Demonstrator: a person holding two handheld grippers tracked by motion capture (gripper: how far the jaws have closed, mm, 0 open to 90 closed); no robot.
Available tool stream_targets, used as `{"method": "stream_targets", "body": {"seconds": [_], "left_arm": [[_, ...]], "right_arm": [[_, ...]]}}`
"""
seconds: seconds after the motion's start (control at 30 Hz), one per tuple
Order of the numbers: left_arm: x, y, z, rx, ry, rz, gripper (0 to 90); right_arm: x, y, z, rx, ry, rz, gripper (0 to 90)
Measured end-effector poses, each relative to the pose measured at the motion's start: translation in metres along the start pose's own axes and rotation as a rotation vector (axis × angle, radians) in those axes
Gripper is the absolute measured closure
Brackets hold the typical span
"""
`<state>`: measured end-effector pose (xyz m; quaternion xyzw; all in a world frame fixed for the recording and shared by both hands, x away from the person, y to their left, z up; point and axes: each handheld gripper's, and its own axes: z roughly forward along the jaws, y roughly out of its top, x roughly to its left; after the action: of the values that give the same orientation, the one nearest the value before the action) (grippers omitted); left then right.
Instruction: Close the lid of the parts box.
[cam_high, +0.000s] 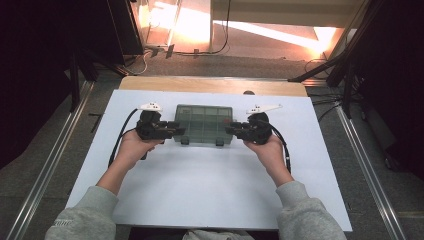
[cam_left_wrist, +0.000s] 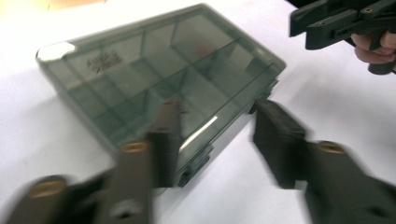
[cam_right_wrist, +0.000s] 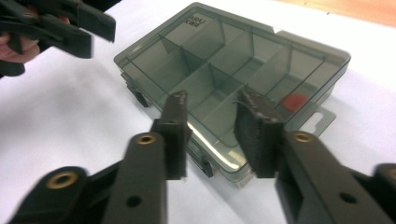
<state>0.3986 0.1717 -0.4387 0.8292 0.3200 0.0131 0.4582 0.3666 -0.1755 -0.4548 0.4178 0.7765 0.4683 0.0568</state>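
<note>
A smoke-grey translucent compartment box (cam_high: 204, 124) lies flat on the white table (cam_high: 210, 185), lid closed, a little beyond the table's middle and nearer the far edge than the near one. Its two latches face the near edge. Through the lid the dividers show, and in the right tool's view a small red piece (cam_right_wrist: 294, 101) sits in one compartment toward the end with the hang tab.

The left tool (cam_high: 176, 131) is at the box's left end, held in the person's left hand (cam_high: 134, 146), which comes in from the near edge. In the left tool's view its jaws stand apart with no pad pressing on the box: one jaw is in front of the near left corner of the lid, the other is off the box over bare table, so the tool is open. The picture is blurred there.

The right tool (cam_high: 230, 130) is at the box's right end, held in the right hand (cam_high: 268, 149). In its own view the jaws stand apart above the near long side of the lid, with a gap between the pads and no grip on the box; it is open.

Both grey sleeves (cam_high: 90, 212) rest at the near edge.
</note>
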Motion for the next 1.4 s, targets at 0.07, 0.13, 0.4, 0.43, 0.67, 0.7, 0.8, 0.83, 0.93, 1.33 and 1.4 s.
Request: {"method": "stream_targets", "body": {"seconds": [0.07,0.13,0.4,0.43,0.67,0.7,0.8,0.83,0.93,1.33,1.4], "left_arm": [[-0.003,0.002,-0.002,-0.01,-0.006,0.009,47.4],[-0.006,0.004,-0.004,-0.018,-0.011,0.022,41.6],[-0.013,0.004,-0.007,-0.013,-0.024,0.035,32.1],[-0.015,0.003,-0.007,-0.018,-0.019,0.038,32.1],[-0.022,-0.003,-0.008,-0.012,0.0,0.081,31.9],[-0.023,-0.004,-0.008,-0.016,-0.013,0.086,27.5],[-0.023,-0.007,-0.009,-0.014,-0.008,0.083,24.5],[-0.024,-0.008,-0.01,-0.014,-0.008,0.084,24.4],[-0.027,-0.011,-0.011,-0.018,-0.003,0.089,24.4],[-0.032,-0.025,-0.017,-0.03,0.002,0.089,24.5],[-0.032,-0.028,-0.019,-0.036,0.012,0.088,24.4]], "right_arm": [[0.002,0.002,-0.002,-0.009,0.006,-0.012,57.2],[0.004,0.003,-0.005,-0.013,0.007,-0.019,51.8],[0.01,0.003,-0.01,-0.043,0.004,-0.022,37.2],[0.011,0.002,-0.01,-0.045,-0.005,-0.027,36.6],[0.016,-0.003,-0.014,-0.041,0.0,-0.073,28.6],[0.017,-0.004,-0.014,-0.043,-0.004,-0.076,27.9],[0.019,-0.007,-0.016,-0.042,0.0,-0.075,27.3],[0.02,-0.008,-0.017,-0.046,-0.002,-0.079,27.0],[0.022,-0.01,-0.019,-0.045,-0.008,-0.083,26.6],[0.03,-0.023,-0.021,-0.049,-0.012,-0.095,24.9],[0.03,-0.026,-0.021,-0.052,-0.012,-0.095,24.9]]}}
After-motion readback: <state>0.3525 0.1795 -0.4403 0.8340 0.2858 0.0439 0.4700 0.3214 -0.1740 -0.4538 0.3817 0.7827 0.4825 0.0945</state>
